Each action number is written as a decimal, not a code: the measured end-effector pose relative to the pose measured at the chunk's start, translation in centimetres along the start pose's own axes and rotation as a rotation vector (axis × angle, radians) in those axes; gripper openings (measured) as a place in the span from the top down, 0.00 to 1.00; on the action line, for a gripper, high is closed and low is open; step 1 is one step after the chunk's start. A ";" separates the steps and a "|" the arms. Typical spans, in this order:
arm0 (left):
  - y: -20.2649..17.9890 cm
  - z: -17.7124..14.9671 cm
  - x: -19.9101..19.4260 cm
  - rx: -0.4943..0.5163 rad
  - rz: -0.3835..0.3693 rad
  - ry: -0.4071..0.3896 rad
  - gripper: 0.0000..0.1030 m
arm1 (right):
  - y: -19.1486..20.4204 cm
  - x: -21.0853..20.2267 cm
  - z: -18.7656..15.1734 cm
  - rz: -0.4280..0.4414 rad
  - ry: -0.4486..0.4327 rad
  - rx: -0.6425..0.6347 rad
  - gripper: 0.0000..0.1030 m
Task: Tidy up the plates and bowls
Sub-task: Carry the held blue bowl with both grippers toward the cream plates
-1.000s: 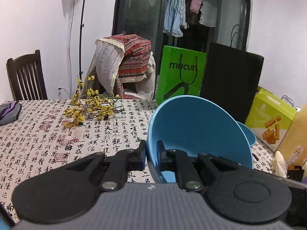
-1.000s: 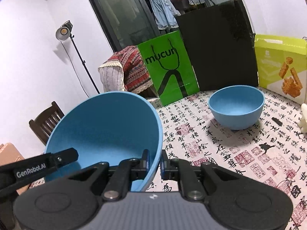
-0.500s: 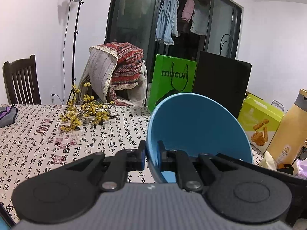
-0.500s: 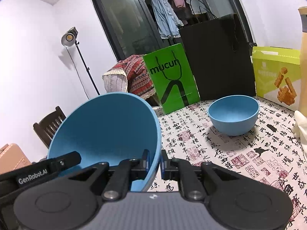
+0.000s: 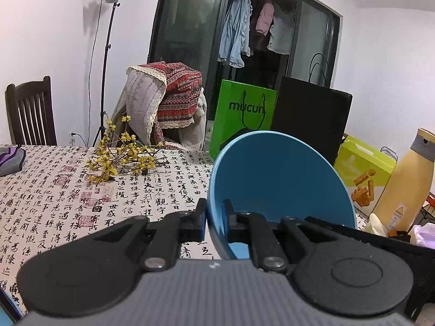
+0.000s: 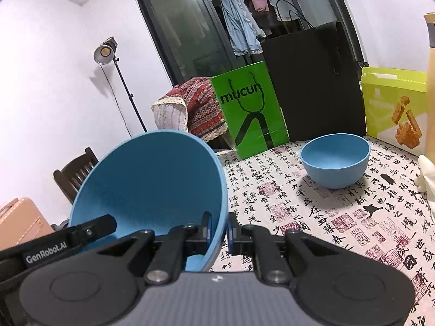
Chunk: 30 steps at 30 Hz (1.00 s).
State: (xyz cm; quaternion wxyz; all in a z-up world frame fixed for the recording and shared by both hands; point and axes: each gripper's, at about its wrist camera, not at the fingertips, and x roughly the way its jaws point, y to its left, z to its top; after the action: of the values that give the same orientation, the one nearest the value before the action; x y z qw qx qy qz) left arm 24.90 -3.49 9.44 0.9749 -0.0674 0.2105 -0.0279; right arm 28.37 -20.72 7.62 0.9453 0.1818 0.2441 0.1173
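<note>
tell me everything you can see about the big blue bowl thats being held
The big blue bowl is plain matte blue, smooth like plastic, round, deep and empty. It is lifted off the table and tipped so its opening faces the cameras. The left gripper pinches one side of its rim and the right gripper the opposite side, one finger inside and one outside each. Nothing else touches it.

1 left gripper (image 5: 213, 224) clamped on rim of 1 tilted blue bowl (image 5: 277, 179) above calligraphy-print counter (image 5: 54, 203); beyond: yellow flower sprig (image 5: 119, 160), green bag (image 5: 242, 116), black bag (image 5: 310, 116), yellow bottle (image 5: 405, 184).
</note>
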 end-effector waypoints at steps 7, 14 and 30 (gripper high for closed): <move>0.8 -0.4 -1.0 -0.019 0.001 -0.015 0.88 | 0.6 -0.4 -0.5 0.015 -0.002 -0.007 0.89; 1.5 -0.7 -1.9 -0.031 0.005 -0.017 0.88 | 1.2 -0.9 -1.1 0.029 0.000 -0.009 0.89; 3.3 -1.9 -4.6 -0.064 0.032 -0.023 0.88 | 3.2 -2.3 -2.3 0.069 0.009 -0.029 0.89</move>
State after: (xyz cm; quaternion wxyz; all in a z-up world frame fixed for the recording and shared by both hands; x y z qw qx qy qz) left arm 19.98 -0.06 9.17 0.9749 -0.0954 0.2010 -0.0050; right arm 24.81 -17.88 7.99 0.9420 0.1761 0.2402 0.1543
